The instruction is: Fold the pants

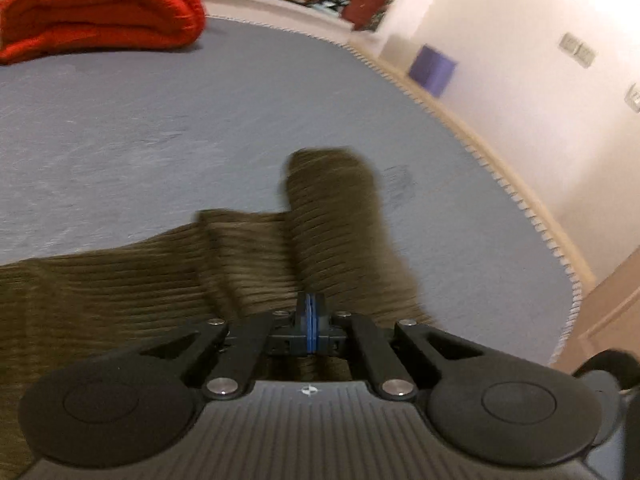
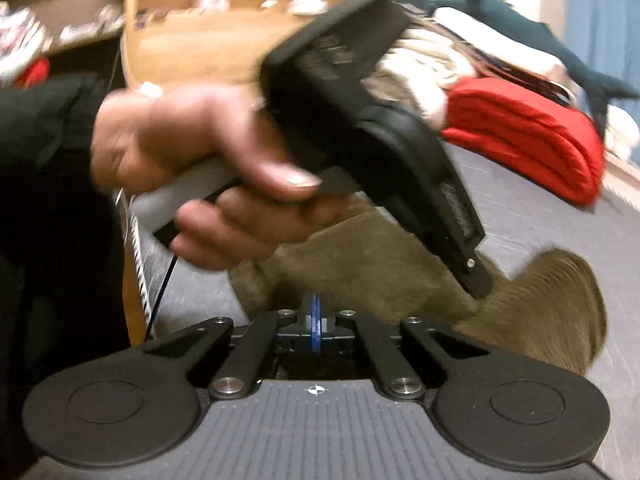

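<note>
Brown corduroy pants (image 1: 120,280) lie on the grey bed (image 1: 160,128), the leg stretching ahead of the left gripper (image 1: 310,312) — its jaws pinch the cloth. The right gripper (image 2: 315,320), just beside, has its jaws pressed together — whether on cloth I cannot tell.

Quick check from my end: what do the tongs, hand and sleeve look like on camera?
Both tongs, left and right, are black with blue pads, silver screws, round side discs and a ribbed grey base. The left hand is bare, with a dark sleeve, gripping a light grey handle.
</note>
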{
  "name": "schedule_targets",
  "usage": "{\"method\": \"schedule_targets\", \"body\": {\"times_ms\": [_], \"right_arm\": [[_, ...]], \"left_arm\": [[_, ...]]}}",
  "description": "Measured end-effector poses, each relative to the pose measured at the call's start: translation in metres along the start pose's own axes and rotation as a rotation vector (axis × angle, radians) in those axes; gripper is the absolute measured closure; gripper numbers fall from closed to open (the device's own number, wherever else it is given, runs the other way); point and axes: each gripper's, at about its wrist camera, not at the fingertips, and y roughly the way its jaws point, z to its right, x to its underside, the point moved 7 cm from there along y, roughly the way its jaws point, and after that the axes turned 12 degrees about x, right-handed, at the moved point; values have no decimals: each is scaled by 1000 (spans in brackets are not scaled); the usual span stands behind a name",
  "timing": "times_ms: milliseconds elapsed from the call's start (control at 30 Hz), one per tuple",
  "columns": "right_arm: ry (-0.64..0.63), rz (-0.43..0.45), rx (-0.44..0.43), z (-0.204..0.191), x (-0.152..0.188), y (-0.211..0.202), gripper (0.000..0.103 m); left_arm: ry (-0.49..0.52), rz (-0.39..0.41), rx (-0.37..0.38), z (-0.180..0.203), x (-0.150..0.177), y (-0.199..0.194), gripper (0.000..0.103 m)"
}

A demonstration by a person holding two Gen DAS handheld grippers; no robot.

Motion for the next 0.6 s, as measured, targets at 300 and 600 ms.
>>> {"method": "schedule_targets", "body": {"times_ms": [300, 600], "right_arm": [[132, -7, 114, 48, 3, -5, 52], [-66, -71, 203, 33, 47, -10, 17]], "left_arm": [[-97, 61, 56, -29, -9, -25, 84], [-22, 20, 106, 13, -7, -6, 40]]}}
